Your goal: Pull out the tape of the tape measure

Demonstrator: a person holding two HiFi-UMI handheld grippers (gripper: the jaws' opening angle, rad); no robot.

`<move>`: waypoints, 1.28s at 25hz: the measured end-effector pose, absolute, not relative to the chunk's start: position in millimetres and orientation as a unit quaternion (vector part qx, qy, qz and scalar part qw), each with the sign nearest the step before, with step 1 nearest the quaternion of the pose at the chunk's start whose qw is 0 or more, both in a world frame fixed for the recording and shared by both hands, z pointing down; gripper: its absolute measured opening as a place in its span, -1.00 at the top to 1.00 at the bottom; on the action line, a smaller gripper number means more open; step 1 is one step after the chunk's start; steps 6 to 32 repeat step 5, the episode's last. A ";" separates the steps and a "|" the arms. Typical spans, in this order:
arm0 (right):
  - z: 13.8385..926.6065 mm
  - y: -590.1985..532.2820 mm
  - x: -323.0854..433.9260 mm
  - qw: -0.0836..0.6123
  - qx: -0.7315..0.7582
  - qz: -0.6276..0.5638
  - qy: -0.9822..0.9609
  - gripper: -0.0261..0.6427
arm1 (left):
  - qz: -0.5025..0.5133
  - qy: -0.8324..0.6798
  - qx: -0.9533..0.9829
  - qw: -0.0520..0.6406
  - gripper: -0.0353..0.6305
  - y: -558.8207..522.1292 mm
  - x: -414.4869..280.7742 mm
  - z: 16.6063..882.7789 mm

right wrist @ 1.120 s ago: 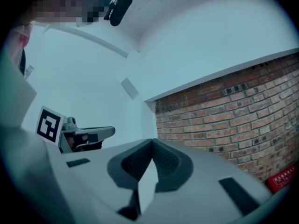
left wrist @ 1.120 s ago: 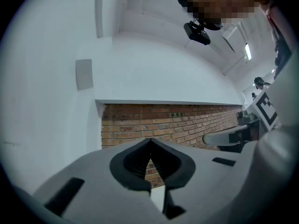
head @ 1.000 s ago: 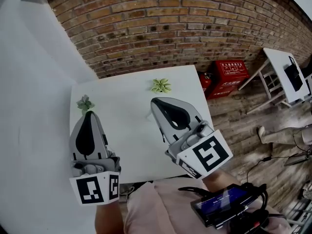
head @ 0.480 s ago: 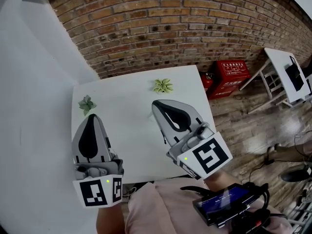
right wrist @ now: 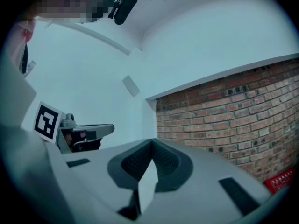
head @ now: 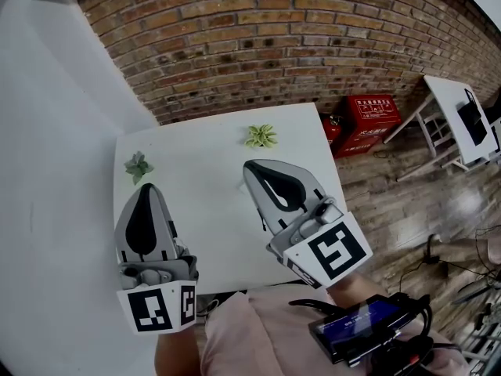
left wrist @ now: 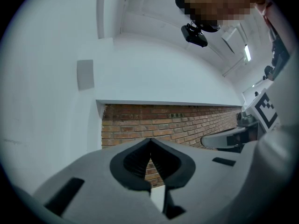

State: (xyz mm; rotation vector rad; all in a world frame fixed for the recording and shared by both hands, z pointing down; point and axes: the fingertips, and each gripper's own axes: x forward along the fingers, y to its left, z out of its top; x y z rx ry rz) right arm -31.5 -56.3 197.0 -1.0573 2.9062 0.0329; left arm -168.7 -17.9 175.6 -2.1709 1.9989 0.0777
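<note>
No tape measure shows in any view. In the head view my left gripper [head: 145, 186] is held over the left part of the white table [head: 196, 155], jaws shut and empty. My right gripper [head: 249, 163] is over the table's middle, also shut with nothing in it. In the left gripper view the left gripper [left wrist: 150, 139] has its jaws meeting at the tip, pointed towards the brick wall [left wrist: 177, 122]. The right gripper view shows the right gripper [right wrist: 152, 140] closed the same way, with my left gripper [right wrist: 100, 127] to its left.
Two small green plant ornaments lie on the table, one at the back middle [head: 261, 137] and one at the left [head: 138, 165]. Red boxes [head: 368, 120] stand on the wooden floor against the brick wall [head: 258, 45]. A white side table [head: 458, 116] stands at the right.
Both grippers have stayed where they were, still shut. A person's legs on the floor at the right have moved off towards the picture's edge.
</note>
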 end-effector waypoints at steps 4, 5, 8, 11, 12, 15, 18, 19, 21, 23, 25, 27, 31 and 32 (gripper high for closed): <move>196.5 -58.0 -30.7 0.022 -0.343 0.010 0.939 0.91 | 0.025 0.672 -0.734 0.093 0.88 -19.5 -167.2 175.7; 196.2 -58.6 -30.3 0.022 -0.344 0.010 0.939 0.91 | 0.025 0.672 -0.735 0.092 0.88 -20.0 -166.6 175.4; 196.2 -58.6 -30.3 0.022 -0.344 0.010 0.939 0.91 | 0.025 0.672 -0.735 0.092 0.88 -20.0 -166.6 175.4; 196.2 -58.6 -30.3 0.022 -0.344 0.010 0.939 0.91 | 0.025 0.672 -0.735 0.092 0.88 -20.0 -166.6 175.4; 196.2 -58.6 -30.3 0.022 -0.344 0.010 0.939 0.91 | 0.025 0.672 -0.735 0.092 0.88 -20.0 -166.6 175.4; 196.2 -58.6 -30.3 0.022 -0.344 0.010 0.939 0.91 | 0.025 0.672 -0.735 0.092 0.88 -20.0 -166.6 175.4; 196.2 -58.6 -30.3 0.022 -0.344 0.010 0.939 0.91 | 0.025 0.672 -0.735 0.092 0.88 -20.0 -166.6 175.4; 196.2 -58.6 -30.3 0.022 -0.344 0.010 0.939 0.91 | 0.025 0.672 -0.735 0.092 0.88 -20.0 -166.6 175.4; 196.2 -58.6 -30.3 0.022 -0.344 0.010 0.939 0.91 | 0.025 0.672 -0.735 0.092 0.88 -20.0 -166.6 175.4; 196.2 -58.6 -30.3 0.022 -0.344 0.010 0.939 0.91 | 0.025 0.672 -0.735 0.092 0.88 -20.0 -166.6 175.4; 196.2 -58.6 -30.3 0.022 -0.344 0.010 0.939 0.91 | 0.025 0.672 -0.735 0.092 0.88 -20.0 -166.6 175.4; 196.2 -58.6 -30.3 0.022 -0.344 0.010 0.939 0.91 | 0.025 0.672 -0.735 0.092 0.88 -20.0 -166.6 175.4; 196.2 -58.6 -30.3 0.022 -0.344 0.010 0.939 0.91 | 0.025 0.672 -0.735 0.092 0.88 -20.0 -166.6 175.4; 196.2 -58.6 -30.3 0.022 -0.344 0.010 0.939 0.91 | 0.025 0.672 -0.735 0.092 0.88 -20.0 -166.6 175.4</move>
